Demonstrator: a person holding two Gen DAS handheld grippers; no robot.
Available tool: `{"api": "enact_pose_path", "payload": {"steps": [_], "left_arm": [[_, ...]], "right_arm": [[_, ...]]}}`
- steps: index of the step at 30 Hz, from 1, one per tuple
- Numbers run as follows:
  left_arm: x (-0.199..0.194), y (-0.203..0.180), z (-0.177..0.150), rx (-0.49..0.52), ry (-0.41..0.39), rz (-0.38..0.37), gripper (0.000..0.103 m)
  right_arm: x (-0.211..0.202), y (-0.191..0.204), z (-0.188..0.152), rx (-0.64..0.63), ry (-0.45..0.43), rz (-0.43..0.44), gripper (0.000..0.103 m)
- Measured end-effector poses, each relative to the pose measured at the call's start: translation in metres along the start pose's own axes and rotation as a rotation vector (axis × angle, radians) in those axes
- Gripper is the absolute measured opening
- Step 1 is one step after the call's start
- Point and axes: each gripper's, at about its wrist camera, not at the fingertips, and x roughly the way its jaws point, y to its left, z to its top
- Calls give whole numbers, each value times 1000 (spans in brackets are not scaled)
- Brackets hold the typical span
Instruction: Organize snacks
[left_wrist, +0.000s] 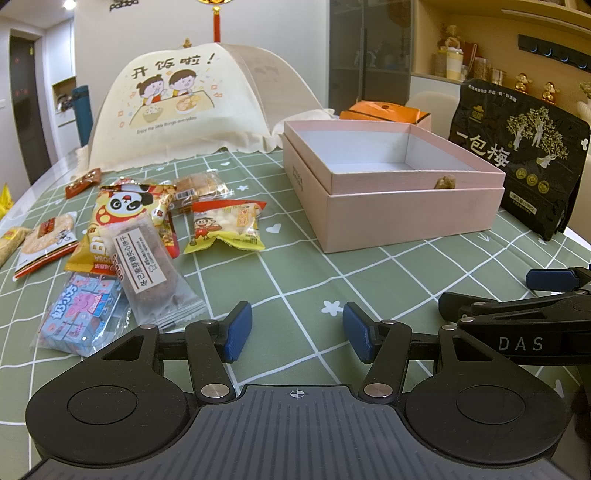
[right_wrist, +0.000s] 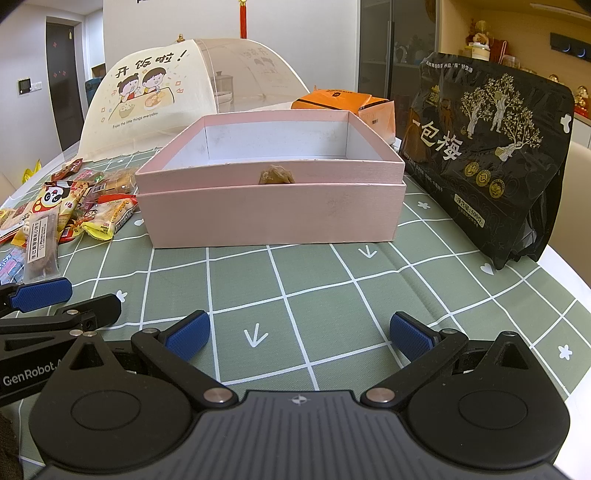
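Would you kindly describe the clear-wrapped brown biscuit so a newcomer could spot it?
Start at the open pink cardboard box on the green checked tablecloth; the snack pile lies left of it. At the pile's near edge, the clear-wrapped brown biscuit alone has see-through wrapping with a white label strip.

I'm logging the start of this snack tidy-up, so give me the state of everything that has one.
left gripper: open, holding nothing
right gripper: open, holding nothing
pink box: lid off, looks empty inside
black plum bag: standing upright, looks sealed
snack packets: sealed, piled loose on the tablecloth
mesh food cover: unfolded
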Motion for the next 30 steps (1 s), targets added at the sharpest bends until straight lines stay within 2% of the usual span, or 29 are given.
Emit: {"api": "enact_pose_path", "payload": {"steps": [20,23,26,28,30], "left_arm": [[-6,-3,-1,-4,0,-3,61],[-11,0,-2,-11,8,-48,60],[-24,20,4,-59,58,-114,60],[-32,41,13,-84,53,-104,60],[-44,75,29,-108,13,-43,60]], "right_arm": [[0,2,-4,0,0,1,103],[-1,2,3,-20,94,28,103],[0,2,12,-24,188,22,103],[2,1,15,-35,224,30,103],[6,3,23,-55,282,48,103]]}}
